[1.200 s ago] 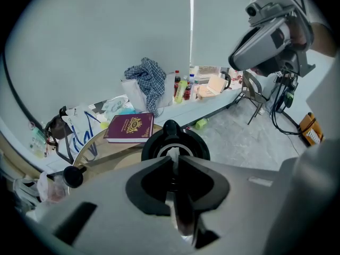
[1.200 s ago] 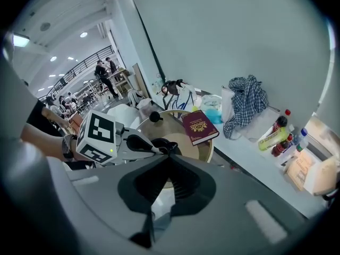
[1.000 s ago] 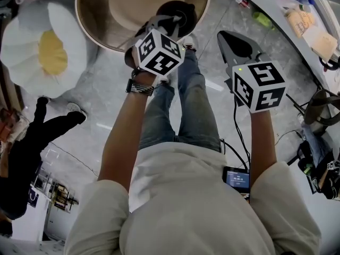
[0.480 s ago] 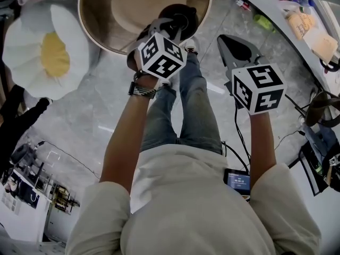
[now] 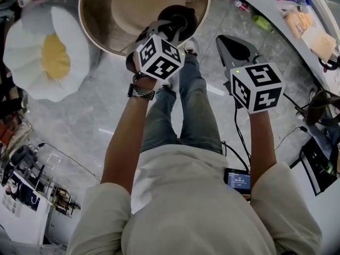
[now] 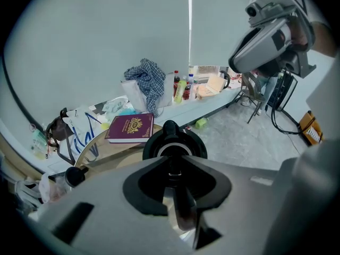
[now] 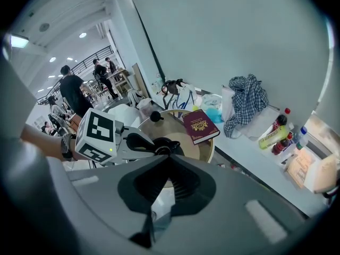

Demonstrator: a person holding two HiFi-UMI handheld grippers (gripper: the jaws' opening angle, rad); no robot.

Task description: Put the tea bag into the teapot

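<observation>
Nearest the operator, the right gripper [image 5: 228, 40] hangs over the floor, well clear of the work. Its fingers are together with nothing between them, so it is judged idle. Further out, the left gripper [image 5: 167, 25] reaches over the near edge of the round bench [image 5: 98, 15]. Its fingers are also closed, tips meeting directly above the mouth of the teapot [image 5: 186, 15]. The teapot is black, stands upright at the bench's near edge, and has no lid on. No tea bag can be identified in any view. Whether a string or bag is pinched at the left tips, hangs below them, or already lies inside the pot cannot be determined. On that evidence the approach and alignment over the opening are complete. Release, or confirmation of it, is outstanding. Beyond the pot, a black knobbed piece [image 7: 155, 116], possibly the lid, lies apart on the bench. A maroon book [image 6: 130, 127] sits at the far edge.
</observation>
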